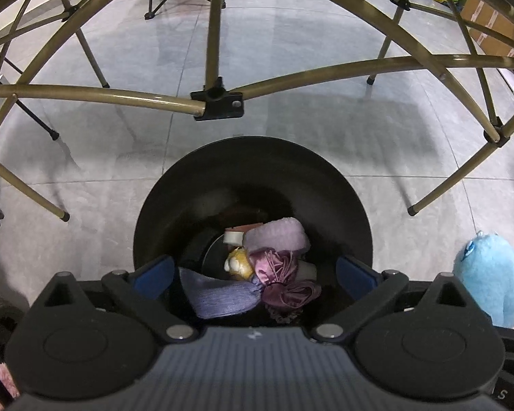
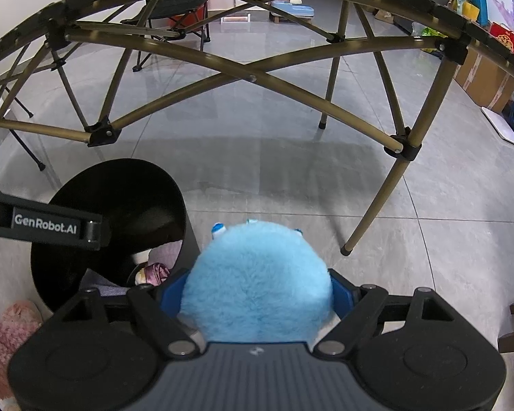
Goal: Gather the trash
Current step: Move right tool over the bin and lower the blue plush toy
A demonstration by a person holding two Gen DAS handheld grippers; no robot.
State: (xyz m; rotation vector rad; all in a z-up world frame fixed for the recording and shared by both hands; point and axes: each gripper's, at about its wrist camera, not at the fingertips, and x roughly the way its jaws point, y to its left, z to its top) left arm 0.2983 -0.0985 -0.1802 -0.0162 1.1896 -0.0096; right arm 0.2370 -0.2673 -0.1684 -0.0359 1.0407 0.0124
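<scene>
My left gripper (image 1: pixel 255 267) hangs open right over the mouth of a round black bin (image 1: pixel 257 171), with nothing between its blue pads. Down in the bin lie a lavender cloth (image 1: pixel 219 298), a mauve satin pouch (image 1: pixel 277 267), a pale pink towel (image 1: pixel 277 233) and a small yellow item (image 1: pixel 240 263). My right gripper (image 2: pixel 257 291) is shut on a fluffy light-blue plush toy (image 2: pixel 257 274), held just right of the bin (image 2: pixel 120 188). That toy (image 1: pixel 490 281) also shows at the right edge of the left wrist view. The left gripper's black body (image 2: pixel 44 226) reaches over the bin's near left side.
An olive-gold folding table frame arches overhead, with legs on the grey tile floor close to the bin (image 1: pixel 411 210) (image 2: pixel 344 250). A pink fuzzy slipper (image 2: pixel 3 328) is at bottom left. Cardboard boxes (image 2: pixel 483 78) line the right wall, and a camping chair (image 2: pixel 174 10) stands behind.
</scene>
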